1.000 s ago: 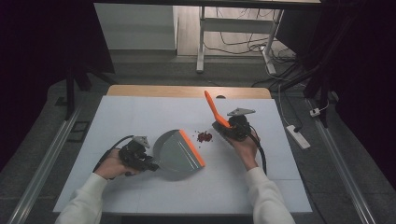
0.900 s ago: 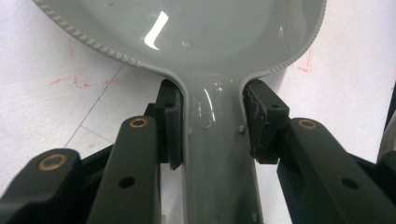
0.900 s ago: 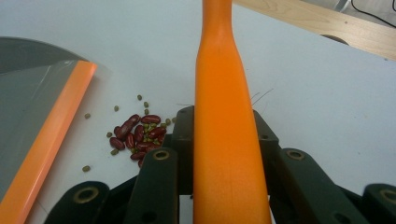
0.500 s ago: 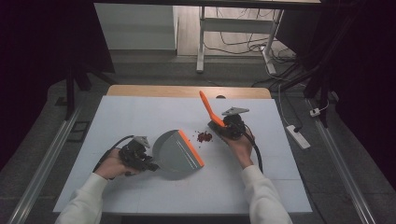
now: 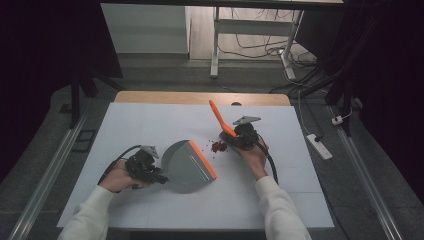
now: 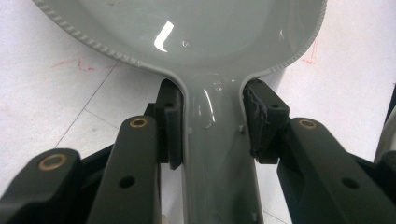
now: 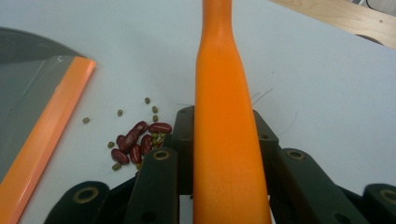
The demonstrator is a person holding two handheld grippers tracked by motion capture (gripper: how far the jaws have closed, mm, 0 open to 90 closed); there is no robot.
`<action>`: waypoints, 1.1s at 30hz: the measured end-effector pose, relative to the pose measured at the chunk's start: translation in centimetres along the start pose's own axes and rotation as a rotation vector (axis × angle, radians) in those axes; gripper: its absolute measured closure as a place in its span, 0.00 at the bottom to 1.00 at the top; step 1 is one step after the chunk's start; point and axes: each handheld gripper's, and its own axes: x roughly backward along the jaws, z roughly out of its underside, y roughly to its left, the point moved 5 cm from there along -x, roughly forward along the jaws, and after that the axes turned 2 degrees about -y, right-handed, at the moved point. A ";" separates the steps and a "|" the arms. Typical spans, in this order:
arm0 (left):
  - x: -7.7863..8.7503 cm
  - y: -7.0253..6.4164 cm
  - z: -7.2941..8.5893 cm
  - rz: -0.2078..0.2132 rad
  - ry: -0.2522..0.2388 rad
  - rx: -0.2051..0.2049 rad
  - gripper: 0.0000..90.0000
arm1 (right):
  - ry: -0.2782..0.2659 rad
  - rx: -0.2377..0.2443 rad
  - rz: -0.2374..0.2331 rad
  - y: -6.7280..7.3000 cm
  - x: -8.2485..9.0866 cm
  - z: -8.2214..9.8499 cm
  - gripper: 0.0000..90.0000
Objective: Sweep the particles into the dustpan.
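Note:
A grey dustpan [image 5: 185,167] with an orange lip [image 5: 203,160] lies flat on the white table, its lip facing right. My left gripper [image 5: 159,176] is shut on the dustpan's handle [image 6: 215,154], one pad on each side of the neck. My right gripper [image 5: 234,138] is shut on an orange brush handle [image 5: 218,117] that slants up and to the left; the bristles are hidden under the gripper. A small heap of red and green beans [image 5: 218,146] lies between lip and brush. In the right gripper view the beans [image 7: 137,142] sit just left of the jaws, and the dustpan lip [image 7: 51,116] lies farther left.
A wooden table edge [image 5: 200,97] runs along the back of the white cover. A power strip [image 5: 318,145] lies on the floor at the right. A metal frame leg [image 5: 216,45] and loose cables stand behind the table.
My right gripper has shifted slightly left toward the beans, and the orange handle leans further left. The left gripper and dustpan have stayed put.

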 end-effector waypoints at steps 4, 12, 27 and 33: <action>-0.1 0.0 0.0 0.002 -0.002 0.008 0.68 | -0.001 0.004 -0.009 0.3 -0.2 -0.1 0.78; -0.2 0.1 0.0 0.007 0.001 0.013 0.68 | -0.004 0.013 -0.031 0.9 -0.5 -0.1 0.78; -0.5 0.2 0.2 0.015 0.010 0.014 0.68 | -0.008 0.048 -0.051 1.9 -0.9 -0.4 0.78; -0.6 0.2 0.1 0.016 0.009 0.015 0.68 | -0.007 0.064 -0.052 2.3 -1.0 -0.4 0.78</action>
